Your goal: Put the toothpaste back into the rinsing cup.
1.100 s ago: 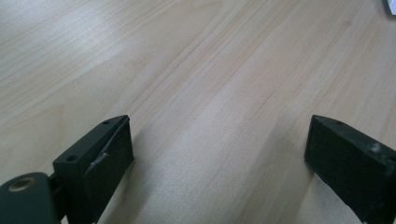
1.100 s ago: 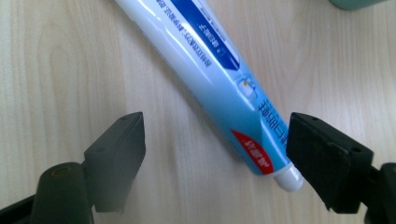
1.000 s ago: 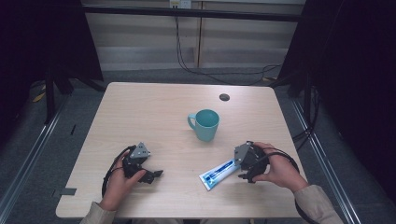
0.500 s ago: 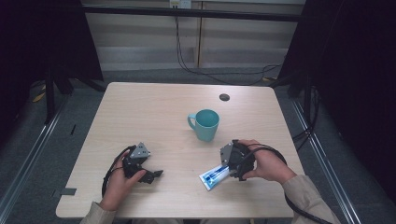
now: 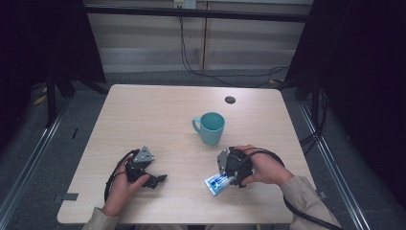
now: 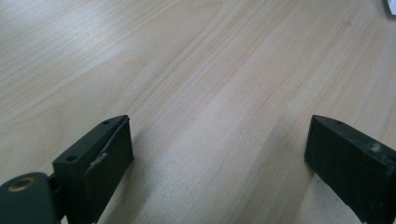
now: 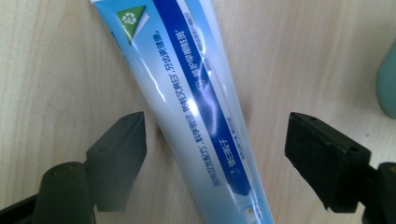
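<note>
A blue-and-white toothpaste tube [image 5: 218, 182] is laid flat, slanted, near the table's [image 5: 143, 115] front edge toward its right corner. A teal mug [image 5: 210, 127] is stood upright near the middle.

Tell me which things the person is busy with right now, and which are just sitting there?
Busy with:
- right gripper, jaws open on either side of the tube
- blue and white toothpaste tube, lying flat on the table

Just sitting there, probably:
- teal mug, standing upright beyond the tube
- left gripper, open over bare table
- small dark disc near the far edge
</note>
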`<state>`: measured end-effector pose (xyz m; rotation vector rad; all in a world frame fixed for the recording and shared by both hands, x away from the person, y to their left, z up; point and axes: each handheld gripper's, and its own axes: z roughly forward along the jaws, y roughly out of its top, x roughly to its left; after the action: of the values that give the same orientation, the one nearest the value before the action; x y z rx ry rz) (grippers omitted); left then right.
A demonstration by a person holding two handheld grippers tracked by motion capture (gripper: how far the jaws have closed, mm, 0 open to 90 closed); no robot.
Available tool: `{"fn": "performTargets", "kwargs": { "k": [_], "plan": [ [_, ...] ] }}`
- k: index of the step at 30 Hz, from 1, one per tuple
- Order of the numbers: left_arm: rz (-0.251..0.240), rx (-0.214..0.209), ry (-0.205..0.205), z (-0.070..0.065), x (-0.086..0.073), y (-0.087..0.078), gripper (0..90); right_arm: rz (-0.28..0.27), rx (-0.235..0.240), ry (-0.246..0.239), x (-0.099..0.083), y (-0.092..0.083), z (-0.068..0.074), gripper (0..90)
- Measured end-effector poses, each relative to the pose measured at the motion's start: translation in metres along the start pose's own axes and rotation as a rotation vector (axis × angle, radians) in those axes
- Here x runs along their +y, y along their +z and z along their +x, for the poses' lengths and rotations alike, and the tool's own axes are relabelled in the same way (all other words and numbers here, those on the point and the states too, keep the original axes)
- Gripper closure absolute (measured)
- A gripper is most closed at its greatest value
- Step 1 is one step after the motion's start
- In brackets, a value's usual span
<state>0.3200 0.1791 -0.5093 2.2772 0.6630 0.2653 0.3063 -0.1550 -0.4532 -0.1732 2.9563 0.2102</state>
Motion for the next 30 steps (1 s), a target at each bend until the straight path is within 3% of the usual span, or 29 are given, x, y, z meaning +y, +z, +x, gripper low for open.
{"fn": "performTargets", "kwargs": {
  "k": [17, 20, 26, 30],
  "plan": [
    [0.0, 0.0, -0.001, 0.0, 0.0, 0.0, 7.4, -0.017, 0.066, -0.034, 0.005, 0.011, -0.001, 23.7],
    [-0.002, -0.002, -0.001, 0.0, 0.0, 0.0, 7.4, -0.018, 0.074, -0.023, 0.005, 0.011, -0.001, 24.0],
    [-0.001, -0.002, 0.0, 0.0, 0.0, 0.0, 7.3, -0.025, 0.093, -0.057, 0.005, 0.015, -0.002, 27.5],
    [0.001, -0.001, 0.0, 0.0, 0.0, 0.0, 7.3, -0.033, 0.104, -0.042, 0.004, 0.017, -0.003, 28.3]
  ]
}}
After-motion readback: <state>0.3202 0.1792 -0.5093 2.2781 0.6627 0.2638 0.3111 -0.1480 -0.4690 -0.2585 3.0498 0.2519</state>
